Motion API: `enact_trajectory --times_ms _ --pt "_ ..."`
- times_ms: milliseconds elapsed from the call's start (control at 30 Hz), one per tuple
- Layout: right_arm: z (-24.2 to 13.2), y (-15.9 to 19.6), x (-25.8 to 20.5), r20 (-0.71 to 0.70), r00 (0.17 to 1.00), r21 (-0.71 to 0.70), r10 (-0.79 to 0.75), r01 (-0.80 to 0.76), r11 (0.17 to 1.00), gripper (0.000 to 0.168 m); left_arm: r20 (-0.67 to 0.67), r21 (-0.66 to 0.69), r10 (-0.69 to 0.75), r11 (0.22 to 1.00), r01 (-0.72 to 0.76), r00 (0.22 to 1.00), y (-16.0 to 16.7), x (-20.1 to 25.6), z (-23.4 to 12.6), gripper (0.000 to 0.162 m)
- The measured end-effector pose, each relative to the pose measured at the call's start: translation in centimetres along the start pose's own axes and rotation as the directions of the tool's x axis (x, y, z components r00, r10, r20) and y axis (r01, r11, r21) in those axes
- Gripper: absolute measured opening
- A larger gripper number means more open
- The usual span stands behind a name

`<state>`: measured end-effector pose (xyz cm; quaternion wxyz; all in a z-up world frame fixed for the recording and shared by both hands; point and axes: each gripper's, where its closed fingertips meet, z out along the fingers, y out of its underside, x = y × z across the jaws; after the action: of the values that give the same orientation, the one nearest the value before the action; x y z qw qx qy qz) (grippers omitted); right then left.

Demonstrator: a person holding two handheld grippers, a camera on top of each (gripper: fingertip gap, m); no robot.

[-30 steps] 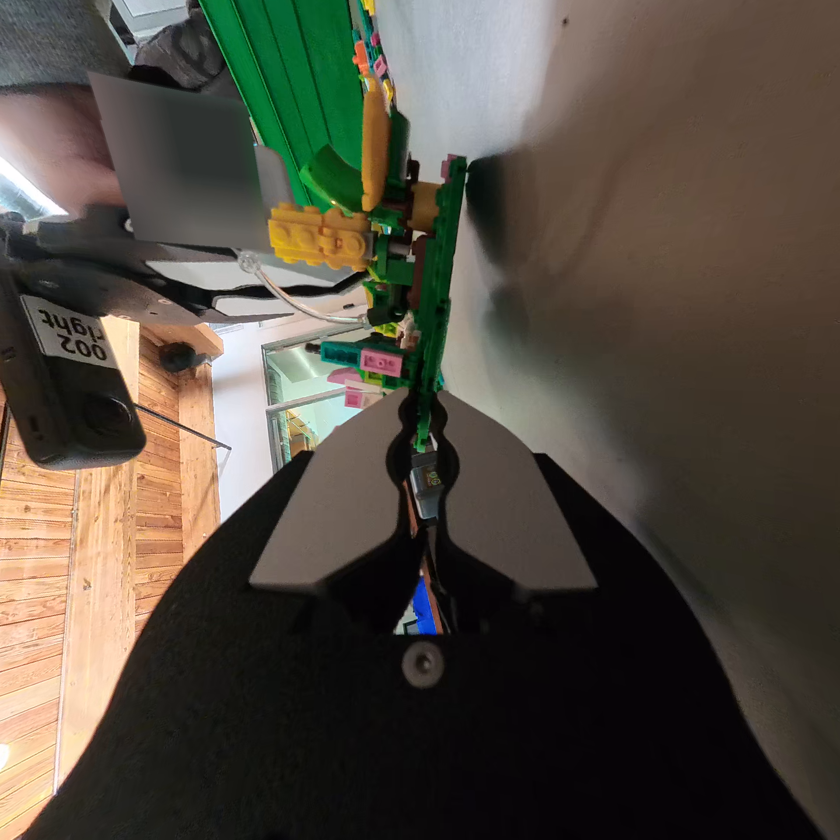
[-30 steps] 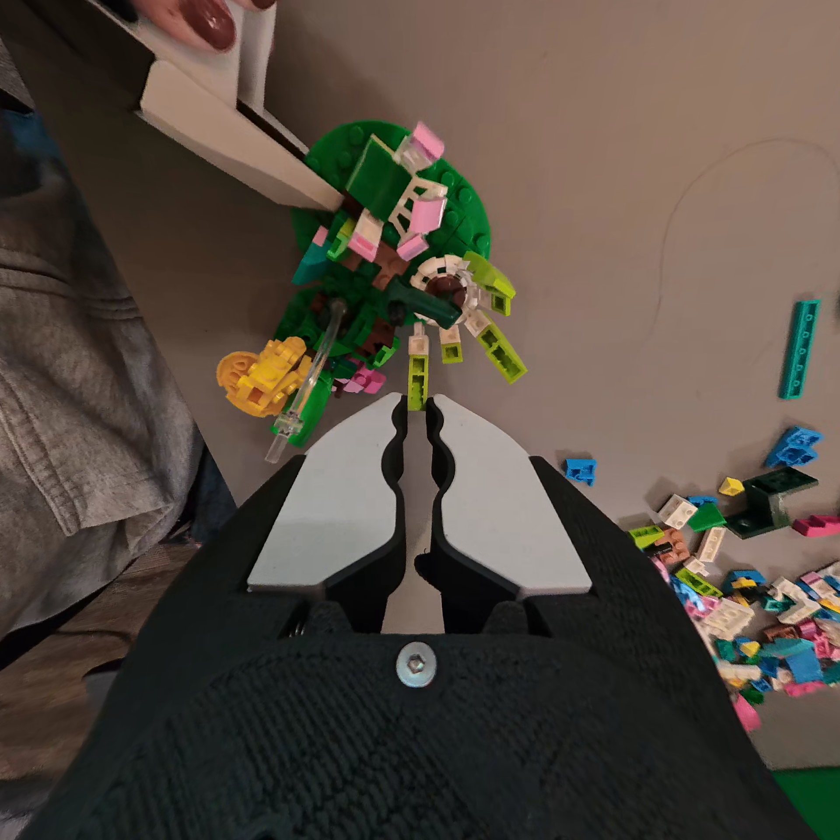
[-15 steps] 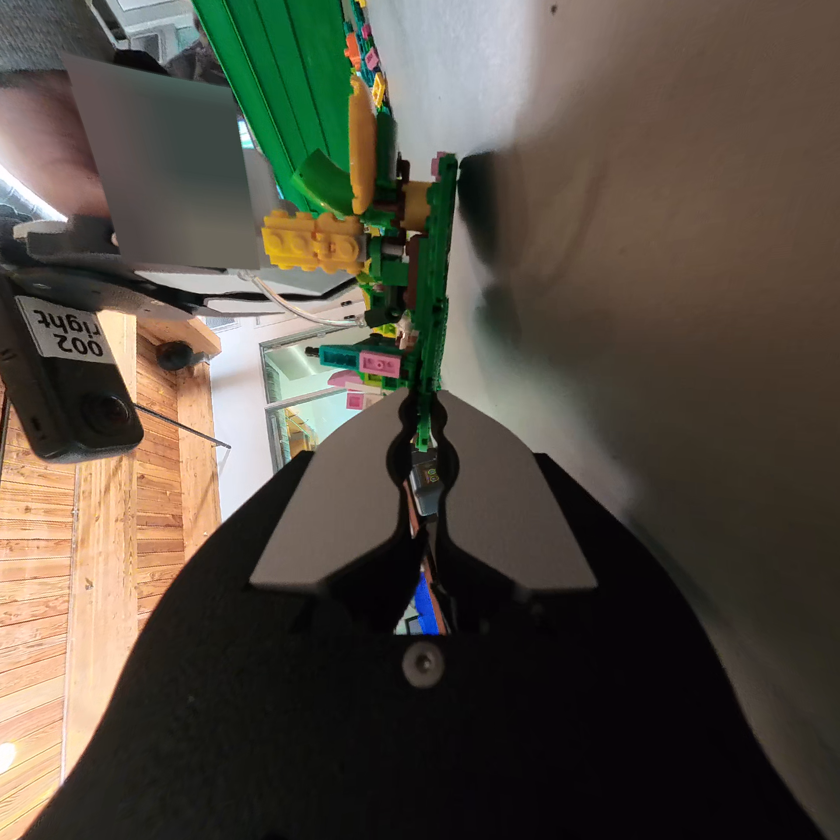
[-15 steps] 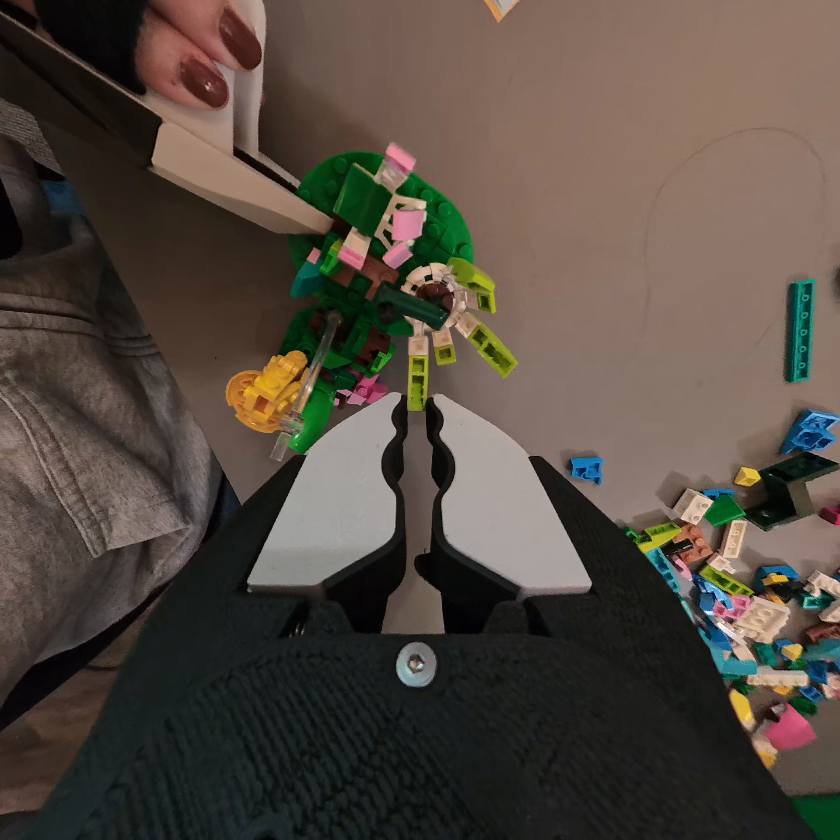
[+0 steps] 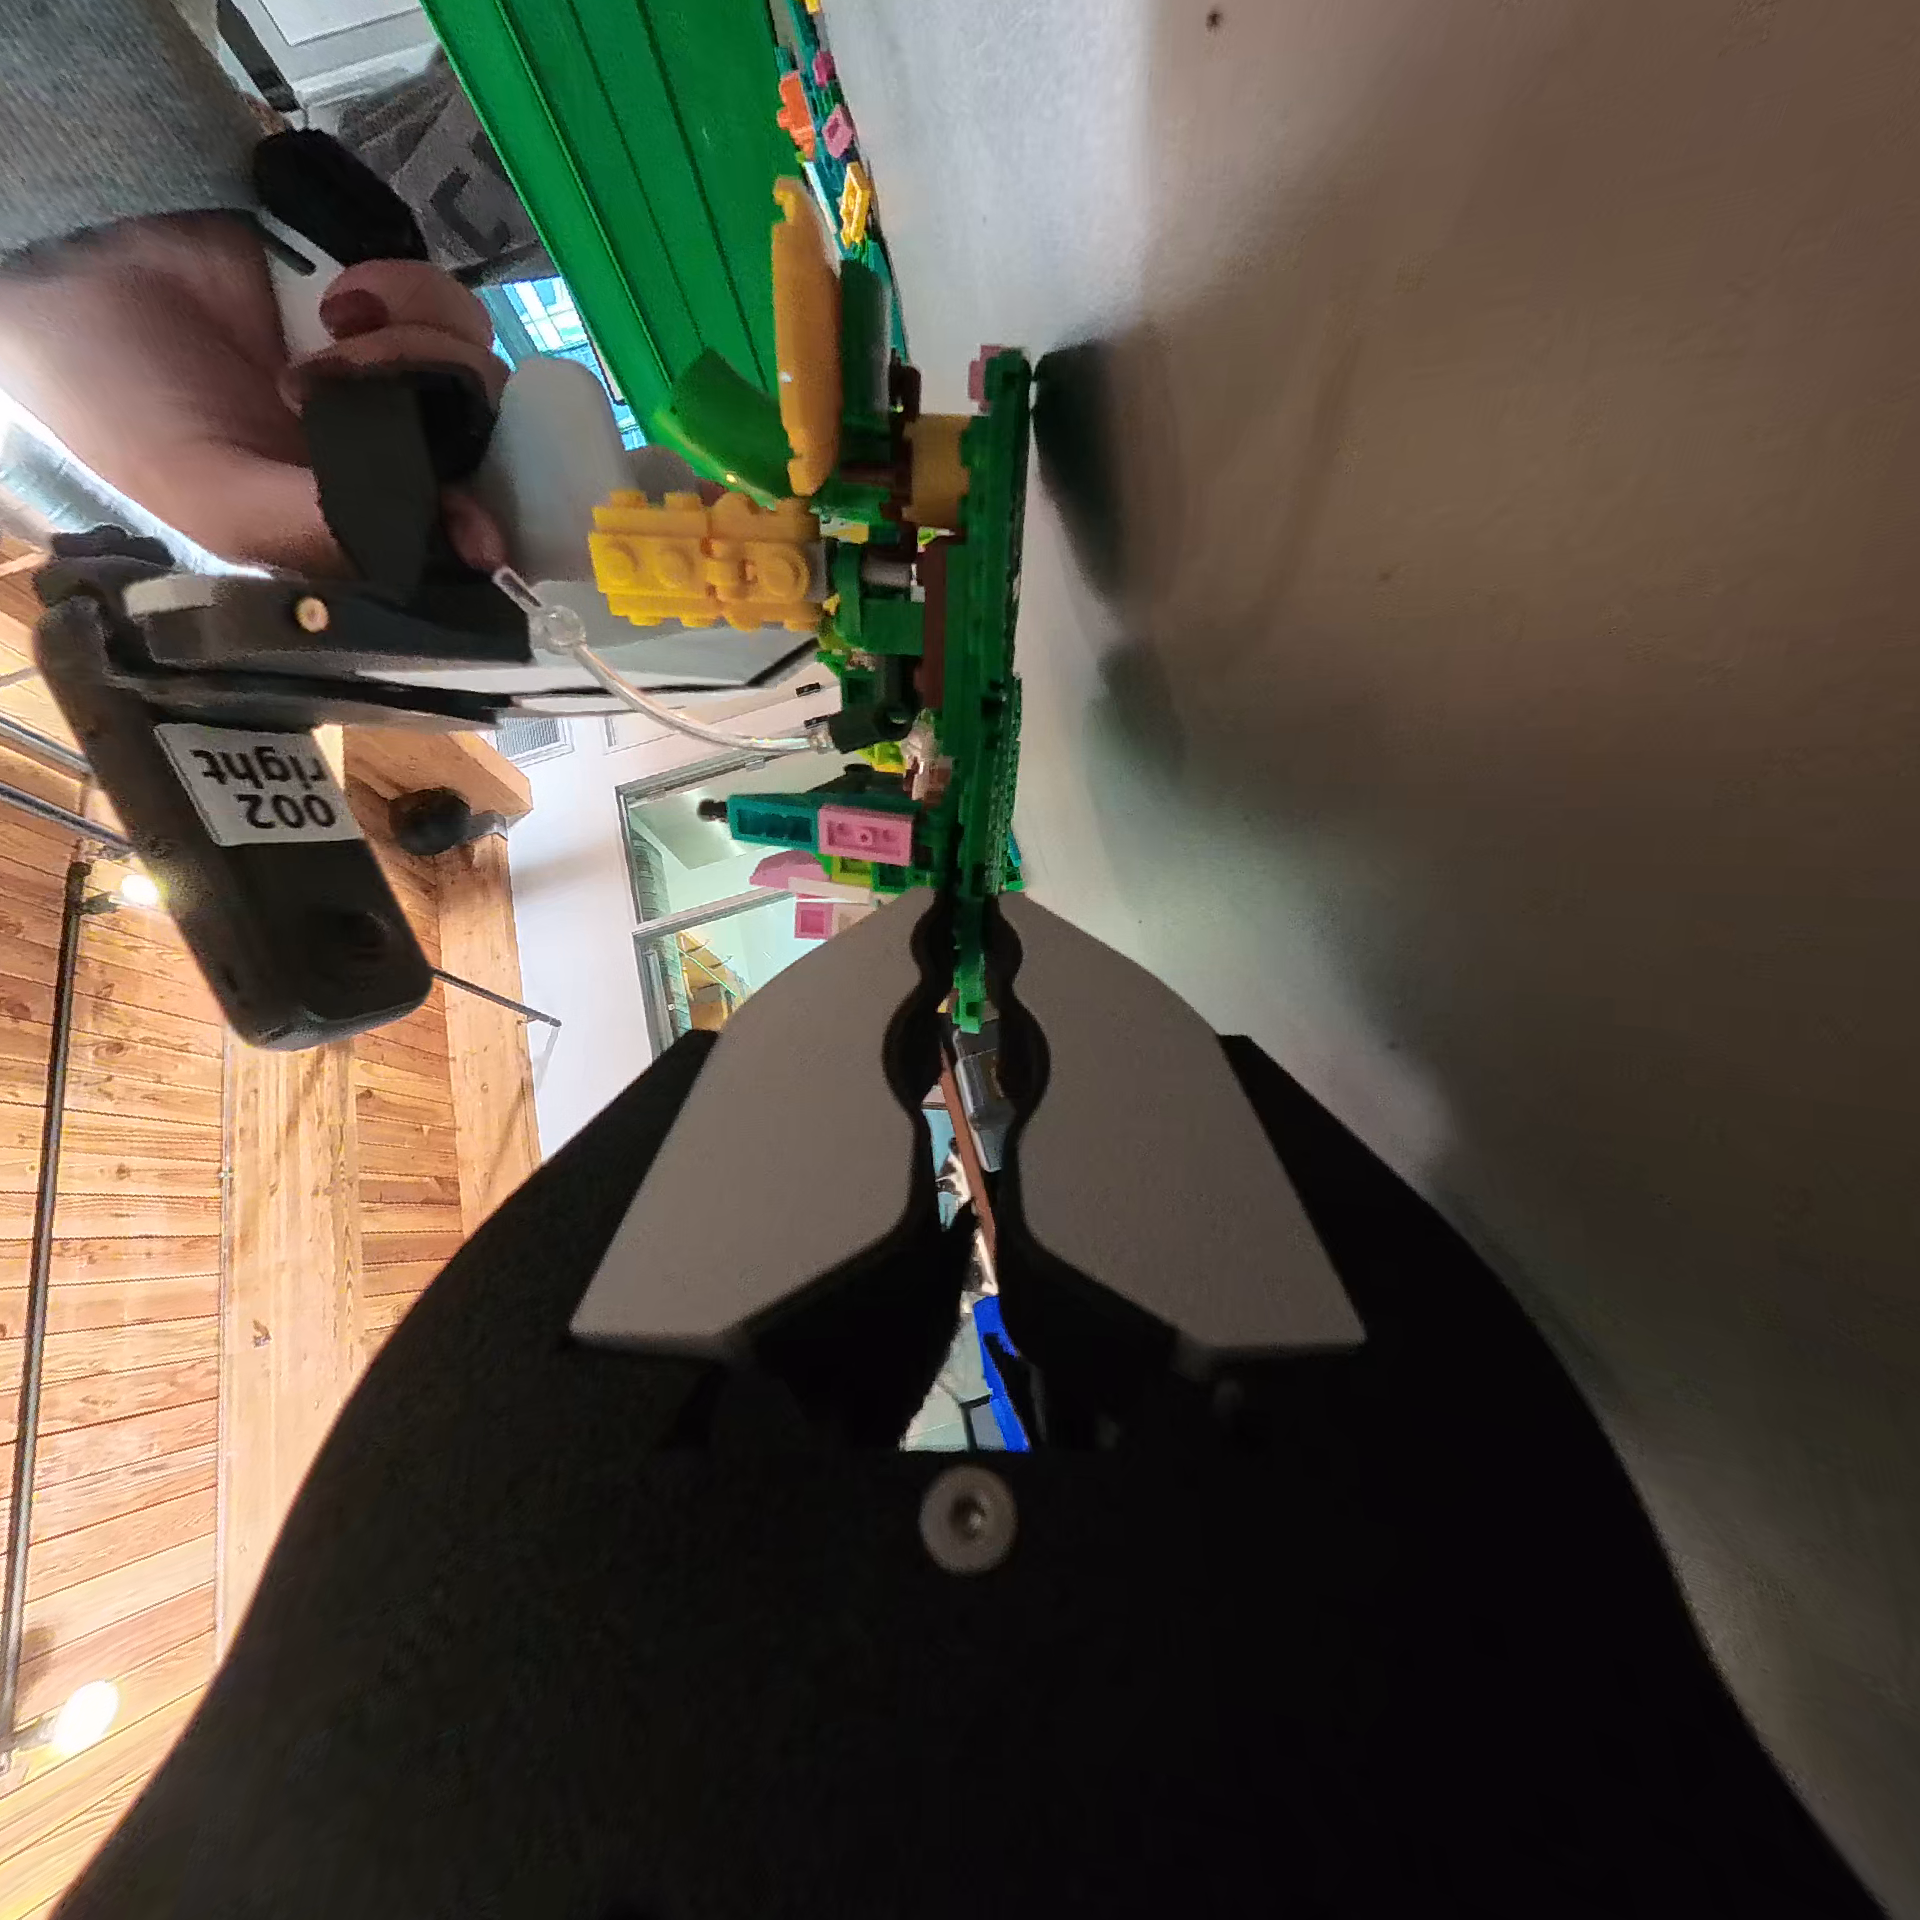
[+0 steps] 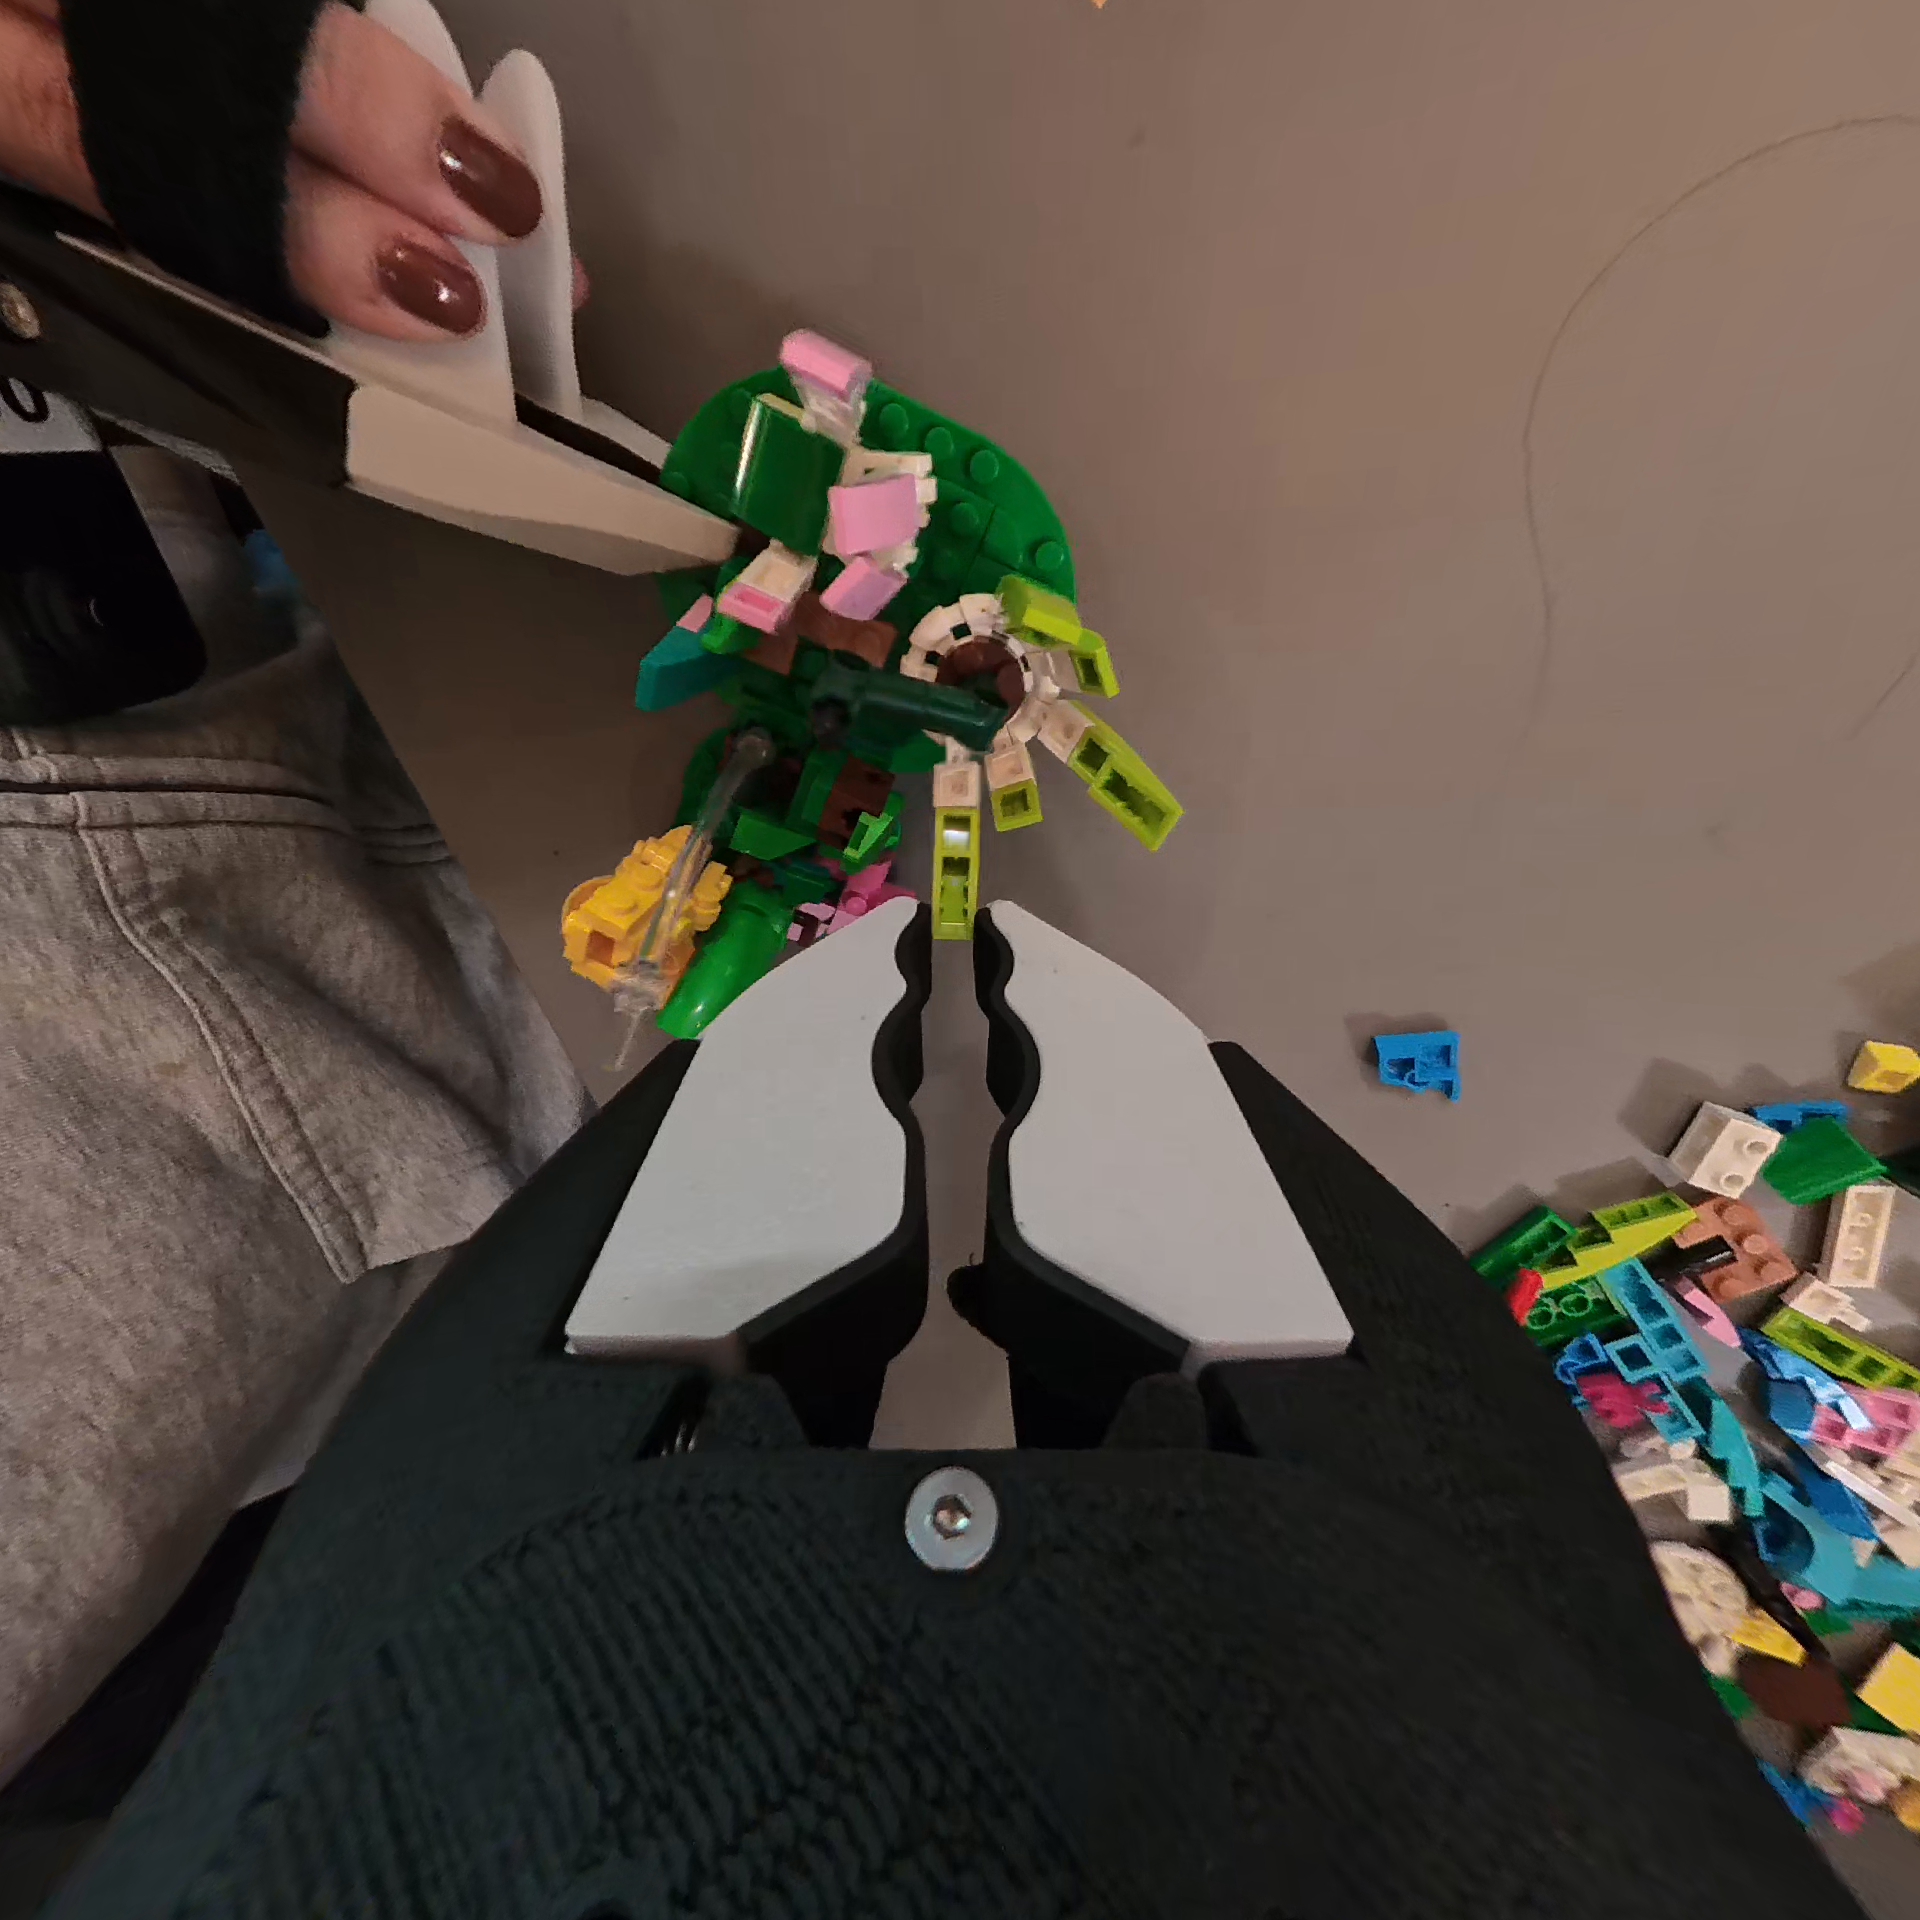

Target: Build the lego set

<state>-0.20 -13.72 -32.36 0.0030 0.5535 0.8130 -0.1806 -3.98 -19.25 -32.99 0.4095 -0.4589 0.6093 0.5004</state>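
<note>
The left gripper (image 5: 966,940) pinches the studded green baseplate (image 5: 987,623) of the plastic flower model on the matte grey table (image 6: 1351,416); the right gripper (image 6: 951,920) grips a glossy lime petal (image 6: 954,868)

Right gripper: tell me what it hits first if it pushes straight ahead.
Probably the lime green petal of the flower model, right at the tips of the right gripper; whether it already touches is unclear.
</note>
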Motion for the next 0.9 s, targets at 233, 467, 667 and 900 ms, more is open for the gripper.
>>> enact_trajectory --times_ms 233,467,667,900 --pt "0.4 0.6 -0.3 0.051 0.998 -0.045 0.028 -0.026 0.999 0.006 0.002 0.010 0.003 1.000 -0.003 1.000 -0.4 0.0 0.0 0.005" --pt "0.5 1.2 -0.4 0.061 0.998 -0.081 0.035 -0.030 0.996 0.006 0.006 0.009 0.009 1.000 -0.010 1.000 -0.4 -0.1 0.0 0.005" --pt "0.2 0.6 -0.5 0.084 0.994 -0.049 0.065 -0.061 0.997 0.006 0.007 0.009 0.012 1.000 -0.012 1.000 -0.4 -0.1 0.0 0.005" --pt "0.4 0.4 -0.5 0.100 0.989 -0.007 0.105 -0.105 0.994 0.006 -0.001 -0.001 0.019 1.000 -0.019 1.000 -0.2 0.1 0.0 0.005"
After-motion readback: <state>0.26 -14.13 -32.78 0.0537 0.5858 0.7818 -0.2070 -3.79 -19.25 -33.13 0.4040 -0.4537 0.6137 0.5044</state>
